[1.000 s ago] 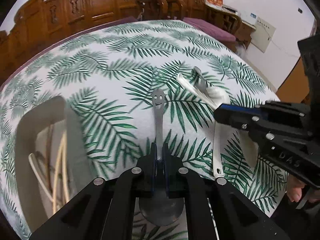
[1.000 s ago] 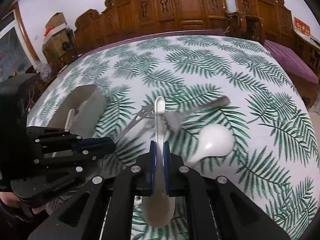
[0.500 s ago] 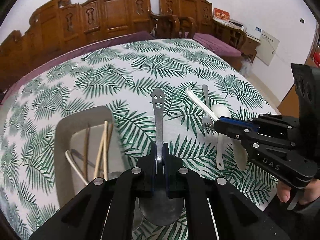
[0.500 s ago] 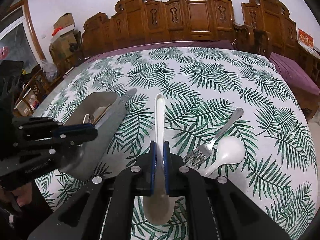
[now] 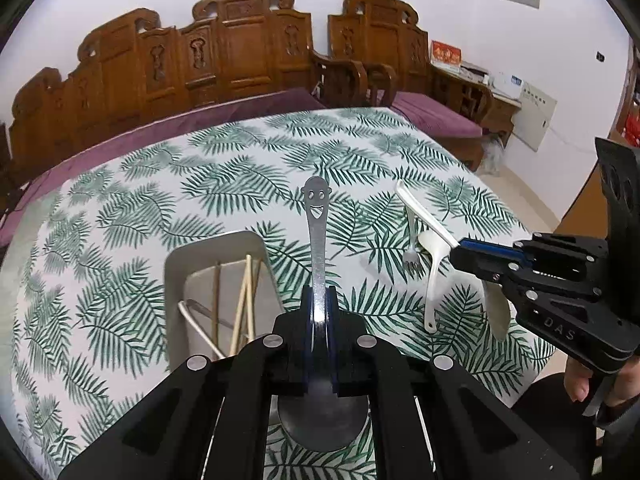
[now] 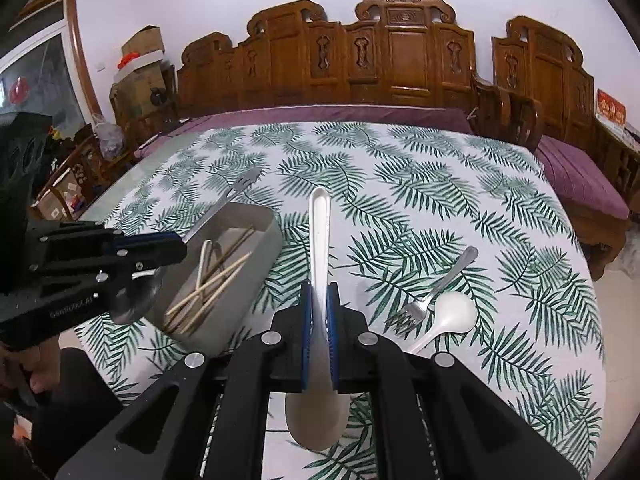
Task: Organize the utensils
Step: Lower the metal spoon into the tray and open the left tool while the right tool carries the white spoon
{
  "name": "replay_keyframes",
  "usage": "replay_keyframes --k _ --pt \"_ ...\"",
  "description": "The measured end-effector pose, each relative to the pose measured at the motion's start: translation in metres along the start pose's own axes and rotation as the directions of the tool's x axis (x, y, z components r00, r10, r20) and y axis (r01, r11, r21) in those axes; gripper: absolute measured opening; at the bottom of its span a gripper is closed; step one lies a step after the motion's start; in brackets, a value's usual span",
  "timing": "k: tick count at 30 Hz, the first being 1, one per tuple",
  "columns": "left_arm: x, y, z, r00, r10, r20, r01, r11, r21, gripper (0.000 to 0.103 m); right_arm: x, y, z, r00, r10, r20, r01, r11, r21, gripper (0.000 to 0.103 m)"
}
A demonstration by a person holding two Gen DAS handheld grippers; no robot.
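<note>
- Left wrist view: our left claw (image 5: 319, 312) is clamped on the metal spoon (image 5: 318, 240) partway down its handle, the smiley end pointing away and the bowl hanging below the jaws, all clear of the desk (image 5: 240, 168). Just to its left stands the grey bin (image 5: 176, 280), holding chopsticks (image 5: 246, 300) and a white utensil. With so narrow a grip, we judge the spoon could pivot or slip as it is tilted over the bin.
- Right wrist view: our right claw (image 6: 319, 316) pinches the white spoon (image 6: 320, 240) by its handle, bowl hanging underneath. The bin sits to the left, with the left claw hovering at its near end. A fork (image 6: 436, 288) and a second white spoon (image 6: 448, 316) lie touching on the desk, to the right. Both claws crowding one bin could collide, or a spoon dropped crosswise might bridge the rim.
</note>
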State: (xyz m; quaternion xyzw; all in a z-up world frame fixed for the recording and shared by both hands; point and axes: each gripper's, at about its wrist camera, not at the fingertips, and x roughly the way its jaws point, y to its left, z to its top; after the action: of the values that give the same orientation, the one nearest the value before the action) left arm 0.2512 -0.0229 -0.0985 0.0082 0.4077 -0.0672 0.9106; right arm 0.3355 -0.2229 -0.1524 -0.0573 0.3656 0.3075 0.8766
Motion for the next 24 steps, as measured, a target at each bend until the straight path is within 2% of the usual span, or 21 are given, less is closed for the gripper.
replay_keyframes --k 5,9,15,24 --pt "-0.013 0.014 0.001 1.000 0.003 0.018 -0.003 1.000 -0.015 0.005 -0.011 0.016 0.003 1.000 -0.003 -0.001 0.003 1.000 -0.028 0.009" --pt "-0.005 0.032 -0.001 1.000 -0.003 0.009 0.004 0.999 -0.042 0.005 -0.010 0.025 0.006 1.000 0.002 -0.005 -0.002 1.000 -0.028 0.009" --pt "0.035 0.063 -0.013 0.998 -0.004 -0.068 -0.003 0.995 -0.099 0.005 0.002 0.037 0.013 0.999 0.017 -0.029 -0.018 0.999 -0.039 0.009" --pt "0.082 0.086 -0.020 0.990 0.006 -0.144 -0.023 0.993 -0.117 0.005 0.025 0.056 0.024 0.997 0.046 -0.061 -0.051 0.996 -0.080 0.009"
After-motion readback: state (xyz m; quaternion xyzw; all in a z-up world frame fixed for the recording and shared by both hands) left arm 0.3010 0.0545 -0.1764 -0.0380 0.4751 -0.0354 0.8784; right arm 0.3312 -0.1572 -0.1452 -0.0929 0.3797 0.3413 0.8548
